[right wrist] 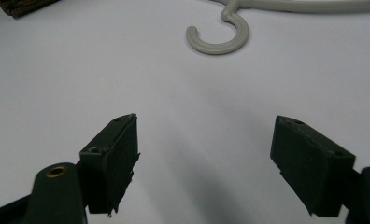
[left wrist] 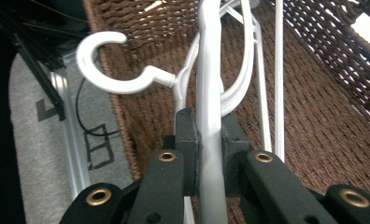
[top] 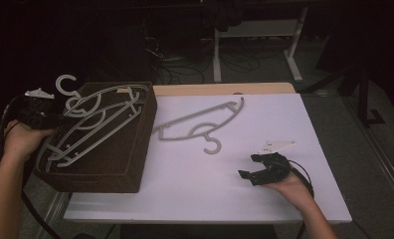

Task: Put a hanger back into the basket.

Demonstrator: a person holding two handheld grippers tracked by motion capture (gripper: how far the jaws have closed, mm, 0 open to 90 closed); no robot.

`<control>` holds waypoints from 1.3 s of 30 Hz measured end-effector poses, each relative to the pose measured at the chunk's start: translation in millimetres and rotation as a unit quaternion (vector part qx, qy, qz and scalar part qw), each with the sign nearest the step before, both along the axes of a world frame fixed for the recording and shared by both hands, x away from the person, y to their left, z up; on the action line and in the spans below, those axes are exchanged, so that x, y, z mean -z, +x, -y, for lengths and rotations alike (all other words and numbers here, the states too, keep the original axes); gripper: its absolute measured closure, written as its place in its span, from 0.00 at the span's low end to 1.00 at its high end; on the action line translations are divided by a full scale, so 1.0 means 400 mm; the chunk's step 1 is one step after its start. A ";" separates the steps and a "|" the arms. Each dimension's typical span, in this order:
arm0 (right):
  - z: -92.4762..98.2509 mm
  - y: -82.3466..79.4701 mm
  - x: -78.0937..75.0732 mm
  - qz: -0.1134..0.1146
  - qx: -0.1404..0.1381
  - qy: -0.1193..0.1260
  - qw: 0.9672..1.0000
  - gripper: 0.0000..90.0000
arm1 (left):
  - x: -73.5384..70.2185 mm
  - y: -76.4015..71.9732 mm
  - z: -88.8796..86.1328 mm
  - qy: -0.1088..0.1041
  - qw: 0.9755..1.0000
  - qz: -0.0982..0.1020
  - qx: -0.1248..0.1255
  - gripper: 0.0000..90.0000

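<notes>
Hangers: three in total. Two lie in the wicker basket (top: 130, 164), one of them (top: 85, 130) at the left hand-held gripper (top: 48, 118), the other (top: 93, 104) just beyond it. One hanger (top: 200, 122) lies on the surface (top: 195, 194) ahead of the right hand-held gripper (top: 252, 167). Baskets: one. Hand-held grippers: two.

The left gripper (left wrist: 210, 140) is clamping its two black jaws tight on the flat arm of a pale grey plastic clothes hanger (left wrist: 209, 79), which is running straight up over the brown woven wicker basket (left wrist: 323, 116). A second white hanger's hook (left wrist: 110, 63) is poking out past the basket's rim.
</notes>
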State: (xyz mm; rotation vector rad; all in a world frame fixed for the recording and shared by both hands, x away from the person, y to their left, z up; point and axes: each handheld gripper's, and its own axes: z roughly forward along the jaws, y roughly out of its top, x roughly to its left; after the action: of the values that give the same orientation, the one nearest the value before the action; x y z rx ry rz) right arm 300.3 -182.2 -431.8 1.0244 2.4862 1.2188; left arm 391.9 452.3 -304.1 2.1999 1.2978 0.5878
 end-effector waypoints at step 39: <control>0.003 -0.005 -0.007 0.005 -0.003 0.004 1.000 0.25 | -0.083 -0.062 0.365 -0.135 0.975 0.098 0.148 0.25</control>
State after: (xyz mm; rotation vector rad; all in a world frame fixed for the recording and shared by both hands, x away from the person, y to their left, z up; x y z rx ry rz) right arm 298.5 -183.4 -429.2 1.0113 2.4803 1.2335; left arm 367.0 306.3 -271.0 2.0020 0.8708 0.4670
